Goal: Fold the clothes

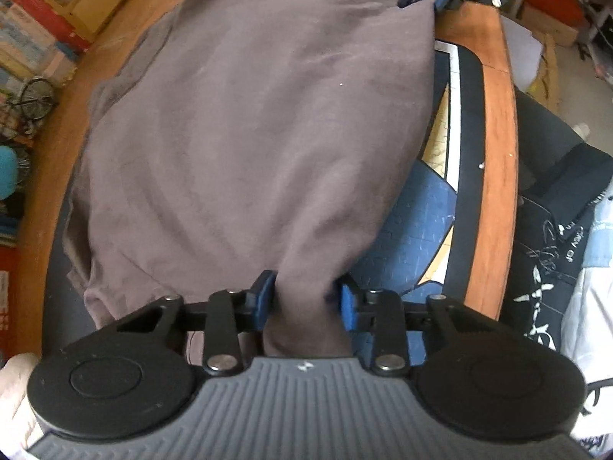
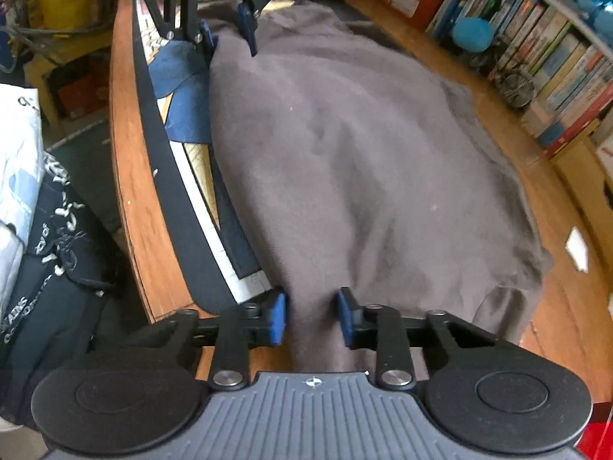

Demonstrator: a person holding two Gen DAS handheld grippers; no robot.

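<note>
Grey-brown sweatshirt [image 1: 249,145] spread over wooden tabletop [image 1: 494,153], partly covering a blue-and-black mat [image 1: 413,214] near the tabletop's edge. Left claw [image 1: 306,299] clamped on a bunched corner of the sweatshirt, blue pads [image 1: 264,297] pressing the cloth from both sides. Right claw [image 2: 312,316] likewise clamped on another corner, cloth pinched between pads. Bookshelf [image 2: 555,61] beyond the far side.

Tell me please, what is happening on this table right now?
A person is folding a brown-grey garment spread on a wooden table, holding a gripper in each hand. The left gripper pinches a bunch of cloth at one end of the near edge, and the right gripper pinches the other end. A printed mat lies under the garment.
</note>
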